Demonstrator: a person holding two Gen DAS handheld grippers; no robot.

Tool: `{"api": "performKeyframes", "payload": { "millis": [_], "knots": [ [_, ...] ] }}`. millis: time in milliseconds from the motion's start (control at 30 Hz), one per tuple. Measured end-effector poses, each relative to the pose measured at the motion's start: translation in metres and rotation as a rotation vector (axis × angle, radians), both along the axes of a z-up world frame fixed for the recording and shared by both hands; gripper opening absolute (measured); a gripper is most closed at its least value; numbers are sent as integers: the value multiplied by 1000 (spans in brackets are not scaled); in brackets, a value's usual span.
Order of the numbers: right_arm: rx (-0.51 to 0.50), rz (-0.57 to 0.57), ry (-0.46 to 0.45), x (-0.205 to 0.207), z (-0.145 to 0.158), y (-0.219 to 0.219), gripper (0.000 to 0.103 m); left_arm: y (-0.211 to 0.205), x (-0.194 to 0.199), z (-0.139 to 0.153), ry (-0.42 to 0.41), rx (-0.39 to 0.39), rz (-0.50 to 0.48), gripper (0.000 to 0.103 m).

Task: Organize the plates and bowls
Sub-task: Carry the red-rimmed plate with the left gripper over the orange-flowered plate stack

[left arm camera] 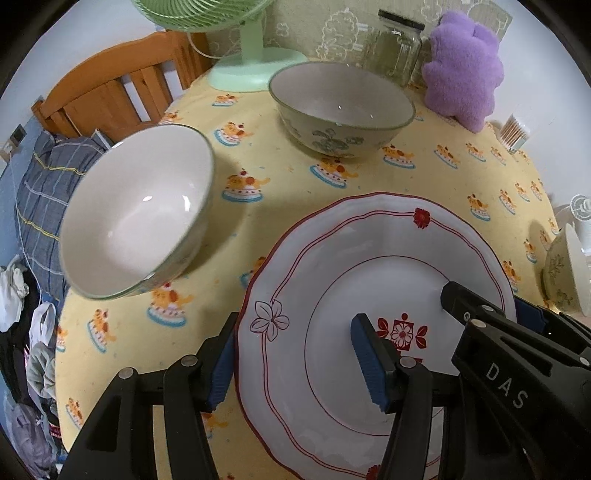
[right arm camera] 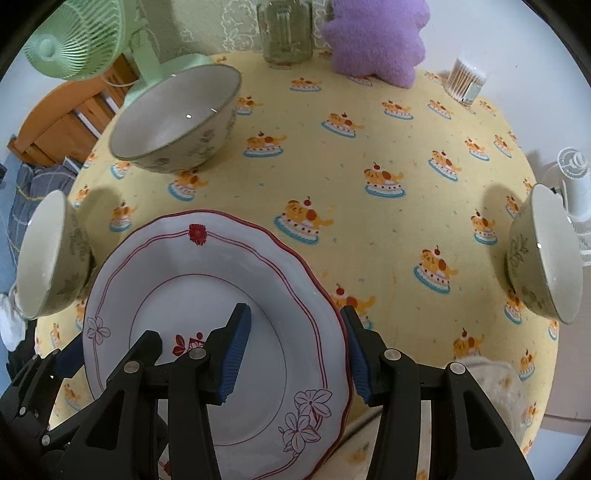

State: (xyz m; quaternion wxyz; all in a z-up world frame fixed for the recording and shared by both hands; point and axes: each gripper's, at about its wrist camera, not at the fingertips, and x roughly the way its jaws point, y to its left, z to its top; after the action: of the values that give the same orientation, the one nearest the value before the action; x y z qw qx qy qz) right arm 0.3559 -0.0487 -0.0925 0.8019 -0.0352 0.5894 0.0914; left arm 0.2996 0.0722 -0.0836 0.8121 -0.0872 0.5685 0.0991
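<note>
- A white plate with a red scalloped rim and flower motifs lay on the yellow cake-print tablecloth, near the table's front edge, with both grippers straddling it.
- The left gripper had its fingers spread apart across the plate's left rim, one blue pad outside the edge and the other over the plate's well; whether the pads touched the china could not be told.
- The right gripper likewise stood with its fingers parted over the plate's right rim, one pad above the well, the other just outside the edge.
- A large floral bowl sat upright towards the back of the table, near the green desk fan.
- A smaller bowl stood at the table's left edge, just beside the plate.
- Another small bowl stood at the right edge, well apart from the plate.
- A glass jar, a purple plush toy and a cup of cotton swabs lined the far side.
</note>
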Motion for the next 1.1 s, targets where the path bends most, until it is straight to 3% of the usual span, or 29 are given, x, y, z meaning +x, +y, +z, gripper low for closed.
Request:
{"api": "performKeyframes", "payload": {
  "millis": [567, 733, 1100],
  "knots": [
    [-30, -91, -101, -75, 63, -2, 53, 4, -59, 52, -80, -31, -102, 60],
    [-29, -169, -140, -99, 79, -15, 53, -7, -71, 65, -119, -31, -182, 60],
    [-44, -288, -148, -139, 86, -68, 53, -57, -91, 68, -112, -46, -295, 60]
  ]
}}
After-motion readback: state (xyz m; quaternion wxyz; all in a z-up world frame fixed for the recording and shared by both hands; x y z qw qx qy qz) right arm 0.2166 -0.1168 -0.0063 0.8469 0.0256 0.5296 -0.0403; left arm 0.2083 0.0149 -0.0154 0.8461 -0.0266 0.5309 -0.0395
